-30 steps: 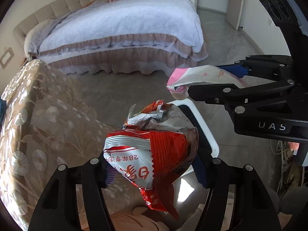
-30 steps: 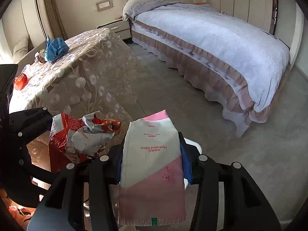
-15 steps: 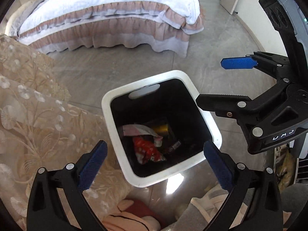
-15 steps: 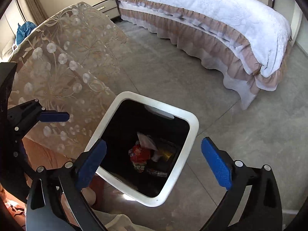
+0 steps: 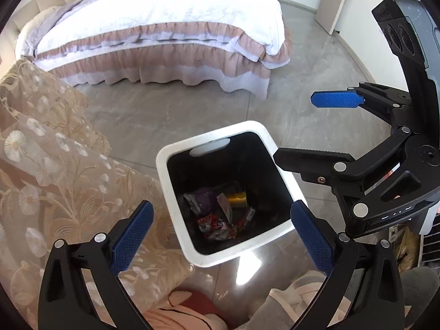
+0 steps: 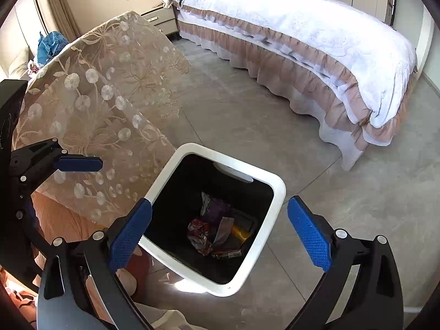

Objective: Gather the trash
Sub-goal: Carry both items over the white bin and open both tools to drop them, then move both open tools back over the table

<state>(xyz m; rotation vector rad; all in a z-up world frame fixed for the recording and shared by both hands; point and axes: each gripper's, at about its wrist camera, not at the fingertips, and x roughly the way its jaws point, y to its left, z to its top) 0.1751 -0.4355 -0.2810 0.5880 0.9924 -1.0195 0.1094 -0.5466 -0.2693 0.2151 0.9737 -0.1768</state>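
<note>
Both grippers hung over a white-rimmed trash bin [image 5: 297, 189] on the grey bedroom floor [image 6: 247, 121], their blue-padded jaws spread wide and holding nothing. The left gripper [image 5: 220, 236] and the right gripper [image 6: 217, 233] each framed the bin's dark opening. At the bottom lay the crumpled wrappers [image 6: 211, 233], red, purple and silver, beside a yellow item too small to identify. A table under a floral lace tablecloth [image 6: 104, 104] stood just beside the bin; a bed [image 5: 165, 24] with a ruffled skirt stood well apart.
</note>
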